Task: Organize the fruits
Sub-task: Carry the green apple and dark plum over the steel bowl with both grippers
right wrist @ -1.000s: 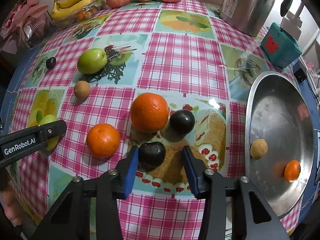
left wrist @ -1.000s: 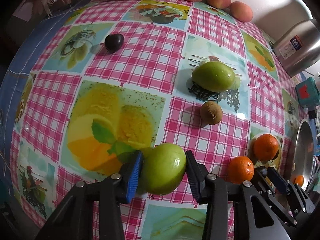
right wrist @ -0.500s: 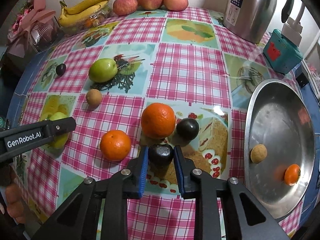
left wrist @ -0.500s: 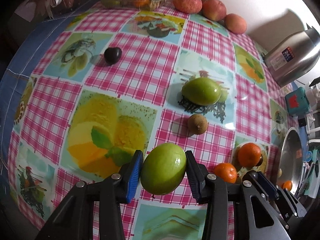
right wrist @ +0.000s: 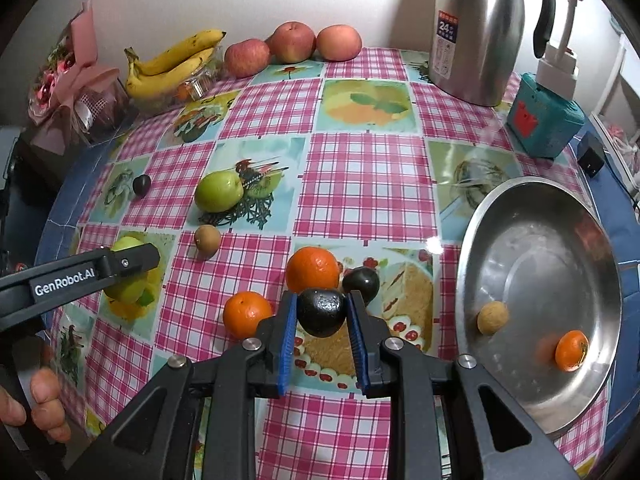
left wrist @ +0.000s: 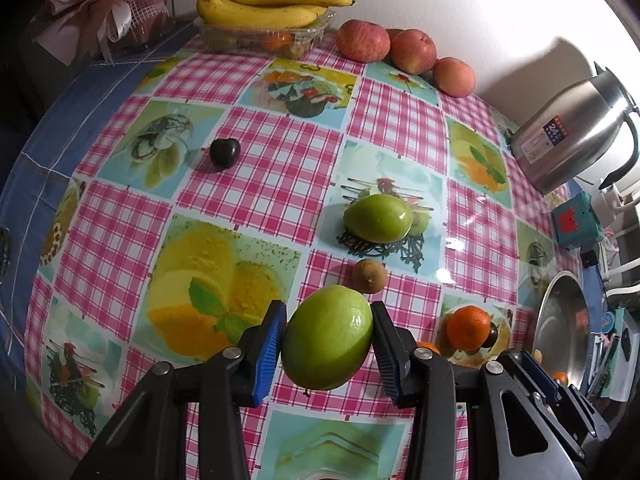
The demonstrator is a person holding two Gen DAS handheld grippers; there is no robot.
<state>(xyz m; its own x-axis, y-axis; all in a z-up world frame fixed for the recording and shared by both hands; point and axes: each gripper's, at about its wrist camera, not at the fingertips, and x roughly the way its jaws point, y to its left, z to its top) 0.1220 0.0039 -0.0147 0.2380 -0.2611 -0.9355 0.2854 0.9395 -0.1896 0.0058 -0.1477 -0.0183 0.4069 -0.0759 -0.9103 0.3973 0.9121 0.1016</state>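
My left gripper [left wrist: 328, 340] is shut on a green apple [left wrist: 327, 336] and holds it above the checked tablecloth. The right gripper [right wrist: 322, 316] is shut on a dark plum [right wrist: 322, 312], lifted off the cloth. Just behind it lie a second dark plum [right wrist: 361, 283] and two oranges [right wrist: 313, 269] [right wrist: 247, 314]. A steel bowl [right wrist: 600, 280] at the right holds a small orange [right wrist: 571, 350] and a brown fruit [right wrist: 493, 317]. Another green apple [left wrist: 378, 218], a kiwi-like brown fruit [left wrist: 369, 276] and a third dark plum [left wrist: 225, 153] rest on the table.
Bananas [left wrist: 272, 4] lie on a clear tub at the back, beside three red apples [left wrist: 404, 50]. A steel kettle [right wrist: 478, 32] and a teal box [right wrist: 544, 118] stand at the back right. A wrapped pink bouquet [right wrist: 68, 76] sits at the back left. A person's fingers [right wrist: 44, 404] show at lower left.
The right gripper closed on the dark plum and lifted it off the cloth. The left gripper rose with the green apple, so the table looks farther away in both views.
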